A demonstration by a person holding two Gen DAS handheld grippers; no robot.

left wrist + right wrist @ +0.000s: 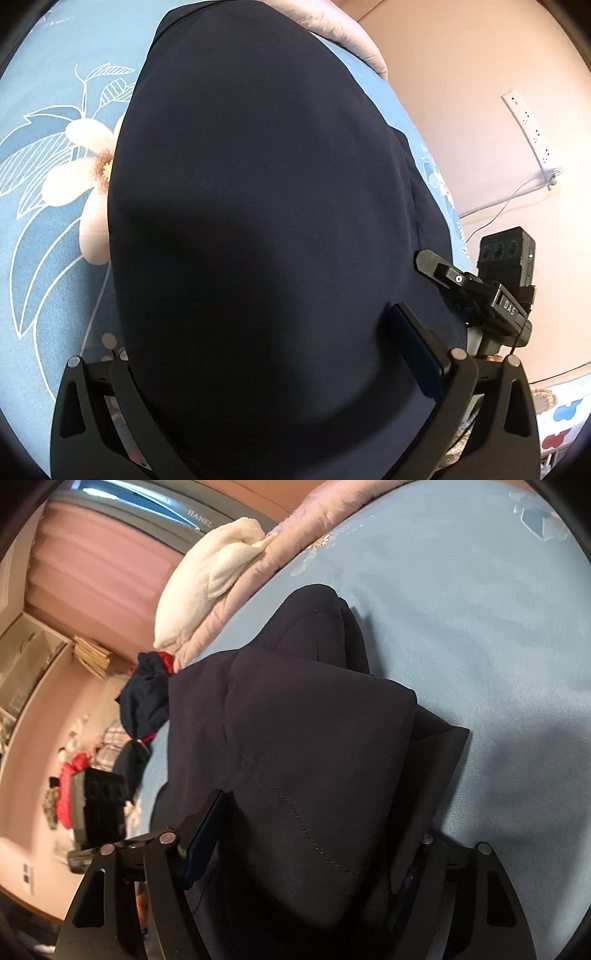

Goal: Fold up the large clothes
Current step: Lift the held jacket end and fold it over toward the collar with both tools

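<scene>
A large dark navy garment (258,221) lies on a blue flowered bedsheet (48,206) and fills most of the left wrist view. My left gripper (266,369) stands wide open with the cloth draped between its fingers; its left finger is hidden under the fabric. In the right wrist view the same garment (317,746) lies folded in layers with a stitched hem showing. My right gripper (314,849) is also spread wide, with the folded cloth lying between its fingers. The right gripper's body shows in the left wrist view (480,291) at the garment's right edge.
A pink quilt (317,520) and a white towel (210,572) lie at the bed's far edge. A pile of navy and red clothes (147,694) sits at the bed's left edge. A power strip (528,125) hangs on the pink wall.
</scene>
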